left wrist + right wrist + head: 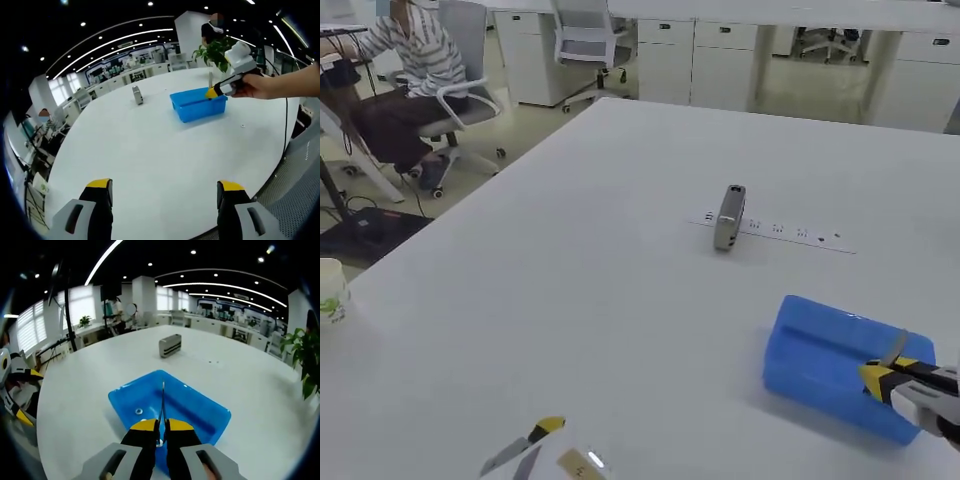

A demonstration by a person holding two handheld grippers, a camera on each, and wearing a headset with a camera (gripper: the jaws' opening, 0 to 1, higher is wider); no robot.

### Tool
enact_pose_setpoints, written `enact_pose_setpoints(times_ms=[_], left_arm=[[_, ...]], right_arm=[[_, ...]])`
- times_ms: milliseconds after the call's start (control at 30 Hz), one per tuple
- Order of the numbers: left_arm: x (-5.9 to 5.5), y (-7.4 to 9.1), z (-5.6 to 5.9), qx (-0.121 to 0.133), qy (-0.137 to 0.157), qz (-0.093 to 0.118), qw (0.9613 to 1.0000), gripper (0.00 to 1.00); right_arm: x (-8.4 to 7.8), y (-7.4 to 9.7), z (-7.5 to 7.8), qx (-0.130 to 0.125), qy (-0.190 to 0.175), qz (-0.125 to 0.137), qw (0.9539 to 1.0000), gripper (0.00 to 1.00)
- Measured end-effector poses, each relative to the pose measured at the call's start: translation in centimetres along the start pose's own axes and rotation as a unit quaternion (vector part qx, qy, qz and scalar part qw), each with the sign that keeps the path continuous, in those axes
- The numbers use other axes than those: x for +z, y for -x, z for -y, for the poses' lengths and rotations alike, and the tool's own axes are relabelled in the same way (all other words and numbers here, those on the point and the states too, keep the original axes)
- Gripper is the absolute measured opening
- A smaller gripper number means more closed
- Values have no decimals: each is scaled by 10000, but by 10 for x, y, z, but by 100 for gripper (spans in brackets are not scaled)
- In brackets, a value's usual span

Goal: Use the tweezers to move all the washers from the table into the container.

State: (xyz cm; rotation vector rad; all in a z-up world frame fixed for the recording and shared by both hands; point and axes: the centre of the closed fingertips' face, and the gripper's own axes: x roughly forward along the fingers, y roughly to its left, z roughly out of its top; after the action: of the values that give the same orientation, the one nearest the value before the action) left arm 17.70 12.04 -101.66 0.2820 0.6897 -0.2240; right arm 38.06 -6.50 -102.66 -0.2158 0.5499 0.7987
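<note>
Head view: on the white table point(570, 300), the blue container point(825, 360) sits at the near right. The right gripper point(882, 376) hangs over its near edge with the thin tweezers point(896, 347) standing out of its tips. The left gripper point(561, 445) pokes in low at the bottom edge. A grey metal block point(729, 216) stands farther back beside a row of tiny dark pieces point(778, 230), too small to make out.

Left gripper view: its jaws gape wide with nothing between them, above bare tabletop. The container lies well ahead, and a hand point(260, 86) holds the right gripper at its far rim.

Right gripper view: the jaws are pinched tight on the tweezers, whose points dip inside the container. One washer point(138, 411) lies on the container floor, just left of the points.
</note>
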Motion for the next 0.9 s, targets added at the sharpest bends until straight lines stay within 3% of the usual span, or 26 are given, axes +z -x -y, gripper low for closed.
enact_pose_setpoints(times_ms=[367, 600, 900], left_arm=[[2, 1, -1, 29, 51, 48, 10000, 88], [2, 1, -1, 7, 49, 56, 10000, 88], [4, 2, 0, -6, 48, 116, 9999, 88]], right_arm=[[-3, 0, -5, 18, -30, -90, 10000, 3], [5, 6, -2, -39, 74, -5, 10000, 3], [21, 39, -6, -55, -27, 394, 9992, 3]])
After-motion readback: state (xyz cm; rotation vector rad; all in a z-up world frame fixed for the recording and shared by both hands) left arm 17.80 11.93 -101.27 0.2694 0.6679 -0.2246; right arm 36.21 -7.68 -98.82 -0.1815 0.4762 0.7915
